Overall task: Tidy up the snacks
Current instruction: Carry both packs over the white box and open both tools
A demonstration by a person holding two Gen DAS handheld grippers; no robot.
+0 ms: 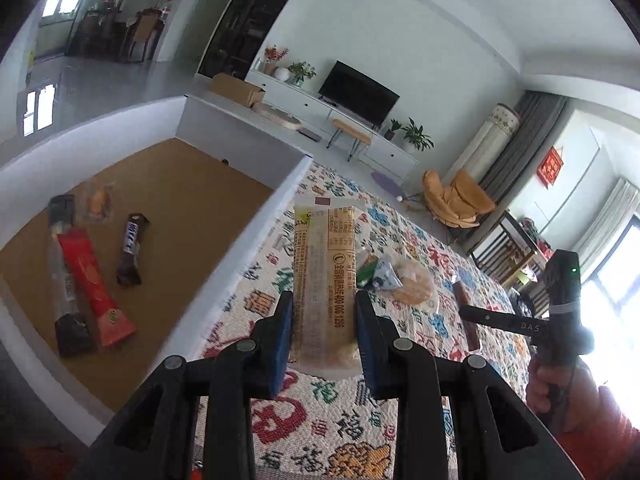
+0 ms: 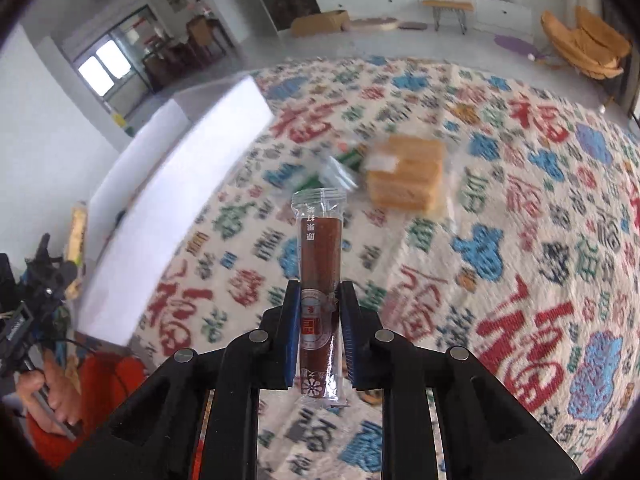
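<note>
My left gripper (image 1: 323, 320) is shut on a long yellow snack packet (image 1: 323, 276) and holds it above the patterned cloth, just right of the white box (image 1: 256, 236). Inside the box lie a red stick packet (image 1: 94, 284), two dark bars (image 1: 132, 248) and a small orange packet (image 1: 96, 200). My right gripper (image 2: 319, 312) is shut on a thin brown snack stick (image 2: 321, 280) in clear wrap, held above the cloth. A wrapped stack of tan biscuits (image 2: 408, 172) and a green packet (image 2: 340, 164) lie on the cloth ahead.
The table is covered by a cloth (image 2: 520, 240) with red, blue and green characters. The white box stands at its left side (image 2: 172, 200). A round cracker packet (image 1: 412, 284) and a brown bar (image 1: 466, 312) lie on the cloth. Living room furniture stands beyond.
</note>
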